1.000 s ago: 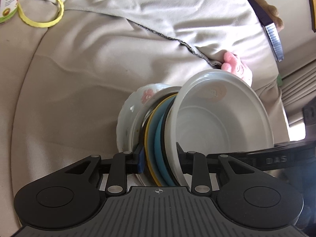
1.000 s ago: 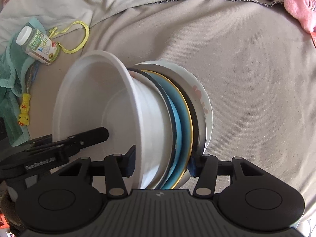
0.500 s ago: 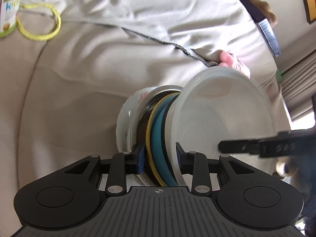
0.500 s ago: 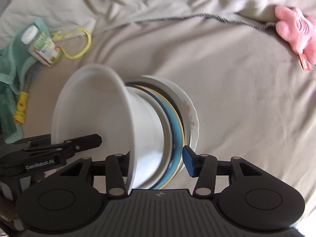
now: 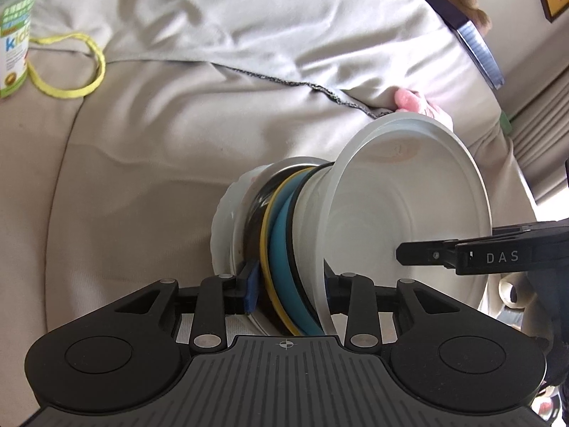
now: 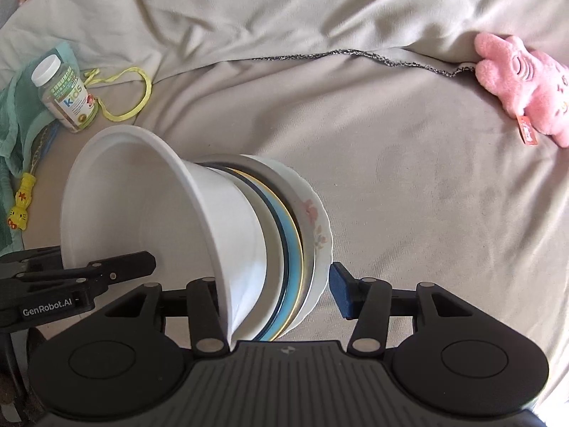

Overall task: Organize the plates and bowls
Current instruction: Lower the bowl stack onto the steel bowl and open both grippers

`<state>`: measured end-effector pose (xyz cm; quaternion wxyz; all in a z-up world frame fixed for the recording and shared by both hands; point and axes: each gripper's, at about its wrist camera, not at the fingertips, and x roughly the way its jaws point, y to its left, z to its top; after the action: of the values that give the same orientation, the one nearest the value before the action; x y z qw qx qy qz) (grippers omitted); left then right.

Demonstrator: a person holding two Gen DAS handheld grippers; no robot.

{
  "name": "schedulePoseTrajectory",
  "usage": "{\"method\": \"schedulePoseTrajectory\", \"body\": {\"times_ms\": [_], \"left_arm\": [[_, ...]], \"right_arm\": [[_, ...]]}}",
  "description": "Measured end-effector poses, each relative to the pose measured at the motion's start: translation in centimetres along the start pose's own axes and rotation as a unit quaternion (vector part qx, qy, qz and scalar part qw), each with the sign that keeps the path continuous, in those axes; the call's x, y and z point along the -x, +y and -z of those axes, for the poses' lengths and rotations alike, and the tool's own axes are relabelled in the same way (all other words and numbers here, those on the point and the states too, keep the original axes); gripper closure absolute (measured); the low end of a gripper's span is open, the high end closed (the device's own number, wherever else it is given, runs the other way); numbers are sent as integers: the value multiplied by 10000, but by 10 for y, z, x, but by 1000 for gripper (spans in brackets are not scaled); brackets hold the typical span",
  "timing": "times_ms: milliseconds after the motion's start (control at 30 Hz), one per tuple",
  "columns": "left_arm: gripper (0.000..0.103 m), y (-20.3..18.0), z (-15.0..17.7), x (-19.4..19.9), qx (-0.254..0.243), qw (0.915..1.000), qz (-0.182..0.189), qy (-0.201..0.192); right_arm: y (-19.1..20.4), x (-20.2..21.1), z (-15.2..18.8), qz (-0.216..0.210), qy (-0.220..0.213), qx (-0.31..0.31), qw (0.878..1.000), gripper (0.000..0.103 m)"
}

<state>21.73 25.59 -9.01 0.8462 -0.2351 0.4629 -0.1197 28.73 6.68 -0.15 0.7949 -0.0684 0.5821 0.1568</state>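
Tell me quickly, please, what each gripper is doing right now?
Left gripper: shut on the stack of dishes, one finger behind the plates, the other inside the white bowl.
Right gripper: open, its right finger clear of the stack.

A beige sofa cushion [image 6: 409, 195] covered in wrinkled cloth carries everything, with a dark stitched hem [image 6: 355, 53] running across it. On it lie a pink plush toy [image 6: 522, 85] at the right, a vitamin bottle [image 6: 65, 98] on its side at the left, a yellow cord loop [image 6: 137, 101] just beside the bottle, and a teal cloth [image 6: 14, 106], perhaps a towel, under the bottle's near end
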Motion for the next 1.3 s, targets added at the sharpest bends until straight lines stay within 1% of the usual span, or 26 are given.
{"method": "schedulePoseTrajectory", "body": {"times_ms": [100, 167, 200, 267, 333, 400, 467, 567, 600, 633, 667, 767, 833, 867, 933, 967, 1067, 1167, 1300], "left_arm": [[66, 2, -2, 4, 68, 10000, 1, 35], [62, -2, -1, 15, -22, 9998, -144, -113], [69, -5, 1, 23, -102, 9995, -160, -254], [70, -9, 1, 37, -153, 9988, 49, -453], [70, -13, -2, 42, -204, 9989, 144, -402], [70, -18, -6, 39, -220, 9992, 13, -332], [70, -23, -10, 37, -192, 9991, -132, -346], [70, -31, -12, 41, -225, 9984, -232, -473], [70, -34, -11, 43, -271, 9977, -314, -528], [70, -38, -10, 44, -329, 9969, -440, -563], [70, -42, -9, 44, -418, 9955, -631, -577], [70, -53, -4, 36, -683, 9887, -1222, -545], [70, -55, -1, 29, -782, 9843, -1500, -502], [70, -54, 0, 27, -798, 9839, -1520, -502], [70, -49, 0, 20, -740, 9854, -1453, -483], [69, -47, -1, 18, -685, 9863, -1430, -464], [66, -44, -2, 10, -696, 9852, -1535, -324], [65, -44, -2, 6, -727, 9838, -1626, -186], [64, -44, -1, 0, -736, 9832, -1669, -115]], "right_arm": [[-1, -3, 2, -6, 37, -50, 10000, 53], [1, -4, 2, -12, 43, -51, 10000, 52], [1, -5, 2, -29, 57, -46, 10000, 50], [4, -8, 2, -1, 73, -28, 10000, 50], [6, -11, 1, 38, 99, -31, 9999, 50], [5, -12, 0, 34, 118, -90, 9999, 50], [4, -9, 1, 24, 57, -76, 10000, 50], [3, 1, 8, 31, -154, 76, 9998, 49], [2, 5, 11, -18, -249, 161, 9996, 45], [1, 9, 14, -82, -357, 224, 9991, 40], [-1, 13, 18, -165, -494, 253, 9983, 38], [-12, 15, 26, -422, -834, 225, 9954, 37], [-19, 8, 31, -426, -941, 130, 9946, 37], [-23, 3, 32, -367, -973, 97, 9945, 37], [-30, -5, 34, -376, -1054, 18, 9937, 29], [-34, -7, 34, -433, -1072, -68, 9933, 28], [-38, -10, 35, -594, -1102, -143, 9920, 27], [-33, -9, 38, -586, -1158, -2, 9915, 27], [-29, -9, 41, -501, -1270, 161, 9905, 26]]}}
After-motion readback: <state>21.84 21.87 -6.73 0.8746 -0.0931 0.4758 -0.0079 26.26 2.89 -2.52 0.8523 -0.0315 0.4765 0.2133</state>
